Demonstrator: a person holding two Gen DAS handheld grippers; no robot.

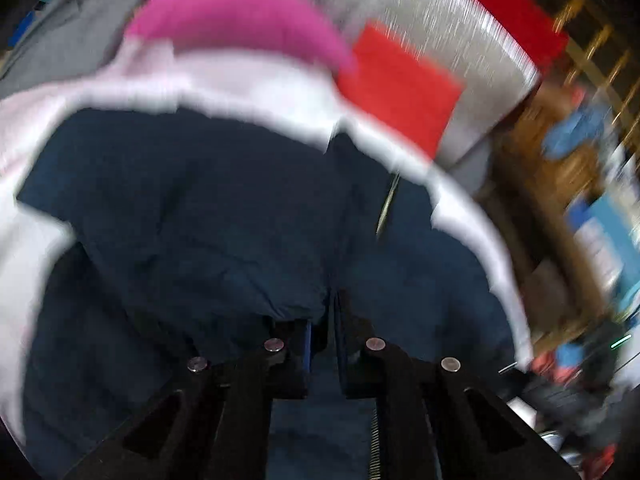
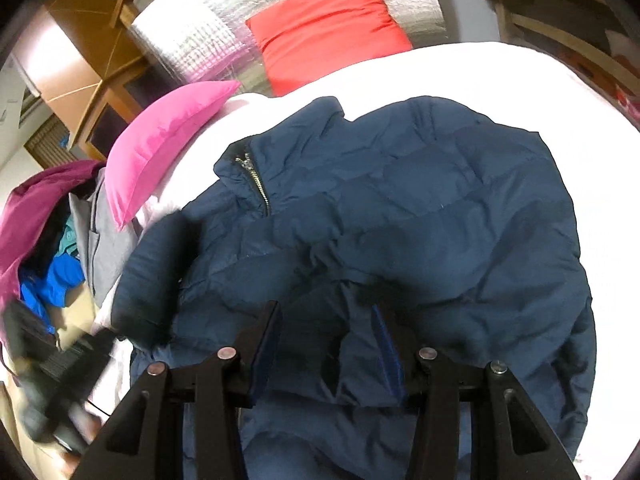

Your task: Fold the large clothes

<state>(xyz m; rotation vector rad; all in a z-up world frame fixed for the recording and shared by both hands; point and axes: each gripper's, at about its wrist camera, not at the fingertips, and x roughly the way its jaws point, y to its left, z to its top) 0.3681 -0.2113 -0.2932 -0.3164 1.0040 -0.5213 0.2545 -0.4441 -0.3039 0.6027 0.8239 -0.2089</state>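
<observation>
A navy puffer jacket (image 2: 420, 208) with a metal zipper (image 2: 256, 180) lies on a white bed sheet (image 2: 460, 68). My right gripper (image 2: 326, 316) is open just above the jacket's lower part, with a fold of fabric between its fingers. In the blurred left wrist view, my left gripper (image 1: 322, 312) is shut on a pinched fold of the same jacket (image 1: 192, 208). The left gripper also shows as a dark blur at the left of the right wrist view (image 2: 60, 380), beside the jacket's sleeve.
A pink pillow (image 2: 168, 136) and a red pillow (image 2: 324, 28) lie at the head of the bed against a silver quilted panel (image 2: 192, 44). A heap of other clothes (image 2: 52, 240) lies to the left. Wooden furniture (image 2: 92, 68) stands beyond.
</observation>
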